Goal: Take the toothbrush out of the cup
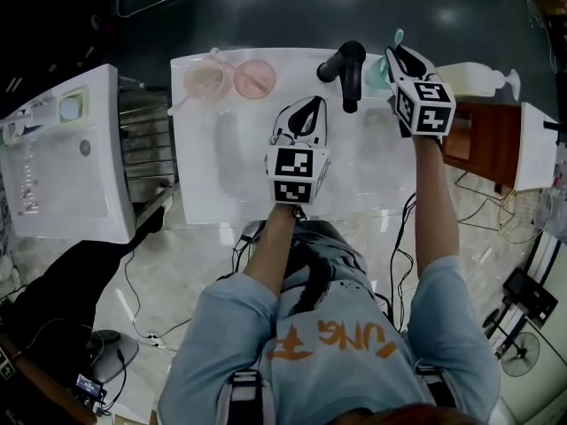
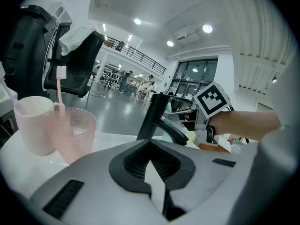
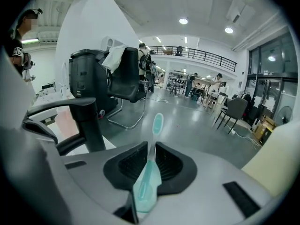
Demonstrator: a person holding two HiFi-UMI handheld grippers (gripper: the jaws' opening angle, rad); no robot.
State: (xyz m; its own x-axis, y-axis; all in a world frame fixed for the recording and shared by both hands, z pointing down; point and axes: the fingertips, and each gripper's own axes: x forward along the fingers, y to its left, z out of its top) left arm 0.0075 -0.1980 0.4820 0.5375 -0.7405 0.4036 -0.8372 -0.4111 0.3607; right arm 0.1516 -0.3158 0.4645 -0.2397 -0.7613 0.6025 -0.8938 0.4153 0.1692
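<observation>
Since the right gripper (image 1: 392, 53) pinches the teal toothbrush (image 3: 157, 122) by its slim handle near the washbasin's (image 1: 230, 166) far edge, knocking the black faucet (image 1: 347, 69) could twist it loose, while the left gripper (image 2: 150, 163) sits clenched on nothing.

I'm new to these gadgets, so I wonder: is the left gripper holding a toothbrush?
No, in the left gripper view the left gripper has its jaws closed together with nothing between them.

White counter (image 1: 226, 171), pale pink cup (image 1: 206, 81), clear pink cup (image 1: 254, 78), black faucet (image 1: 349, 71), teal cup (image 1: 376, 75)
</observation>
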